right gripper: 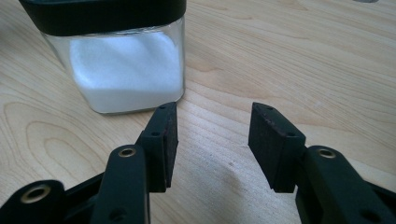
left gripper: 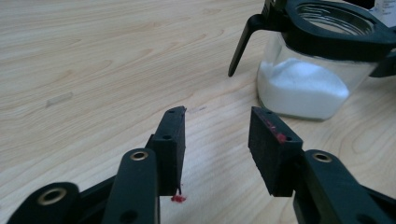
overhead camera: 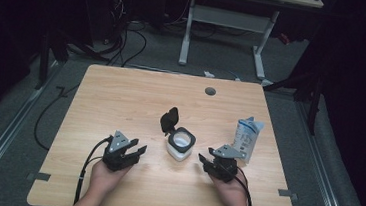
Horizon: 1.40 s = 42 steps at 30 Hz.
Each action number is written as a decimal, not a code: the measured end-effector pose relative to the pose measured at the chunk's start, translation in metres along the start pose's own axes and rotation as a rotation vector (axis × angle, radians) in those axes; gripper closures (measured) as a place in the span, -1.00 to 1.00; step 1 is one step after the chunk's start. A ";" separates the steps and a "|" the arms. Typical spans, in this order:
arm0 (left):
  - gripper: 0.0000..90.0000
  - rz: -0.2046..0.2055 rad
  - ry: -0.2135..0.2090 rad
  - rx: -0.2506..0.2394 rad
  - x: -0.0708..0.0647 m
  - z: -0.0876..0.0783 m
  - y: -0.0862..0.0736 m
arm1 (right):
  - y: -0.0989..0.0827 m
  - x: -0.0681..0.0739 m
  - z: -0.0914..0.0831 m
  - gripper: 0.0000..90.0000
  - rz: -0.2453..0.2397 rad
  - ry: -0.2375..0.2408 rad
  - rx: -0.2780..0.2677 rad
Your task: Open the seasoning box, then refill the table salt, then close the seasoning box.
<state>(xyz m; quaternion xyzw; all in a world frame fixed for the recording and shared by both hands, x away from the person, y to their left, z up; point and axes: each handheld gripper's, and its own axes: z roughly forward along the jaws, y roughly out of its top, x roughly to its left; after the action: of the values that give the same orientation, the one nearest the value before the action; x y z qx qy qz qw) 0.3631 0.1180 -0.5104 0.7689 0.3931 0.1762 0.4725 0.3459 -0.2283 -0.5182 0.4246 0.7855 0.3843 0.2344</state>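
A square glass jar (overhead camera: 181,144) with white powder stands mid-table, its black flip lid (overhead camera: 169,119) swung open behind it. In the left gripper view the jar (left gripper: 308,84) sits at upper right, a black rim around its mouth. My left gripper (overhead camera: 136,152) is to the jar's left, held by a hand, open with bare wood between its jaws (left gripper: 217,140). My right gripper (overhead camera: 205,161) rests to the jar's right, open and holding nothing (right gripper: 212,140); the jar (right gripper: 123,70) is just ahead to its left. A white and blue pouch (overhead camera: 247,137) stands beside the right gripper.
The wooden table (overhead camera: 136,99) has a round grommet hole (overhead camera: 210,91) near its far edge and tape marks at the near corners (overhead camera: 38,176). A desk frame (overhead camera: 227,31) and cables lie on the floor beyond.
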 end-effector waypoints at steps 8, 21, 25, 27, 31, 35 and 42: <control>0.47 -0.047 -0.014 -0.025 0.001 0.016 0.019 | 0.000 0.003 0.002 0.21 0.003 0.014 0.001; 0.75 -0.076 -0.028 -0.060 -0.001 0.022 0.039 | 0.001 0.006 0.003 0.31 -0.001 0.037 -0.002; 0.79 -0.077 -0.025 -0.062 -0.002 0.023 0.045 | 0.001 0.007 0.003 0.32 -0.009 0.039 -0.002; 0.81 -0.076 -0.026 -0.067 -0.003 0.023 0.047 | 0.001 0.008 0.002 0.33 -0.006 0.041 -0.003; 0.81 -0.075 -0.030 -0.072 -0.004 0.023 0.052 | 0.002 0.009 0.003 0.33 -0.014 0.044 -0.006; 0.81 -0.066 -0.030 -0.067 -0.006 0.023 0.056 | 0.002 0.009 0.003 0.34 -0.014 0.046 -0.009; 0.88 -0.071 -0.028 -0.078 -0.004 0.027 0.063 | 0.002 0.009 0.004 0.42 -0.011 0.047 -0.009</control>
<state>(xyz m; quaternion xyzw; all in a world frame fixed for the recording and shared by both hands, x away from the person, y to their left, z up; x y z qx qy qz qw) 0.4054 0.0836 -0.4683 0.7378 0.4061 0.1637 0.5138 0.3448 -0.2186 -0.5190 0.4101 0.7915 0.3962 0.2199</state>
